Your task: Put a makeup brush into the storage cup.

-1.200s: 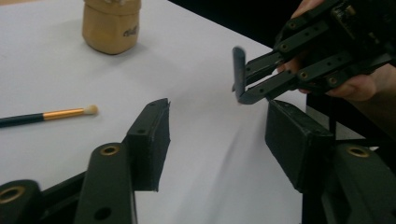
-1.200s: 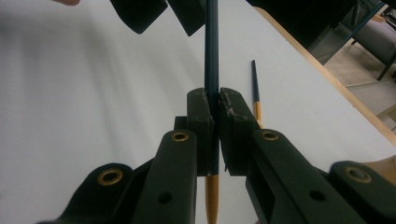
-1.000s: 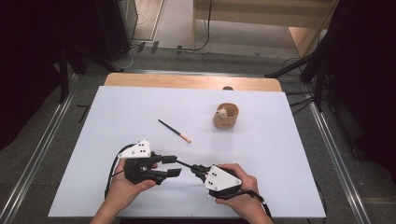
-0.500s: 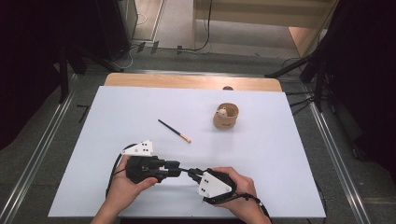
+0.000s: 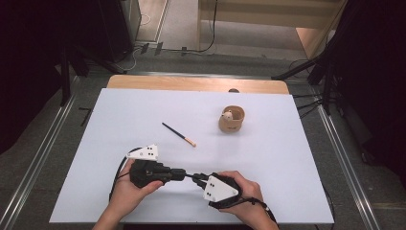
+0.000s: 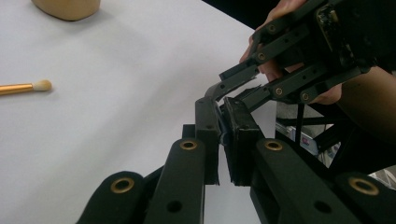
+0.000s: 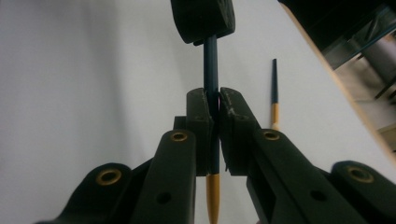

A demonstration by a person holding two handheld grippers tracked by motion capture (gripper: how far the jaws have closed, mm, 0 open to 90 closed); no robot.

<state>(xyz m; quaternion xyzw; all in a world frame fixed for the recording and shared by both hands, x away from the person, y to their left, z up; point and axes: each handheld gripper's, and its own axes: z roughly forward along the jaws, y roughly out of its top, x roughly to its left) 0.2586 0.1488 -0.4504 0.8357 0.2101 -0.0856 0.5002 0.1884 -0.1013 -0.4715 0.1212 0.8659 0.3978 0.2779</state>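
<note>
Now both tools point(image 5: 190, 176) grip brush point(image 7: 211, 79).

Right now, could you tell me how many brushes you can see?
2: one brush lies loose mid-table, left of the cup; the other brush is clamped between both tongs near the front edge. The cup may hide more.

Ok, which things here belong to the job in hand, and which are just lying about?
In hand: held brush; left gripper, jaws just closed further on it; right gripper, jaws just opened slightly, pads on it.
Lying about: second brush; wooden cup.
</note>
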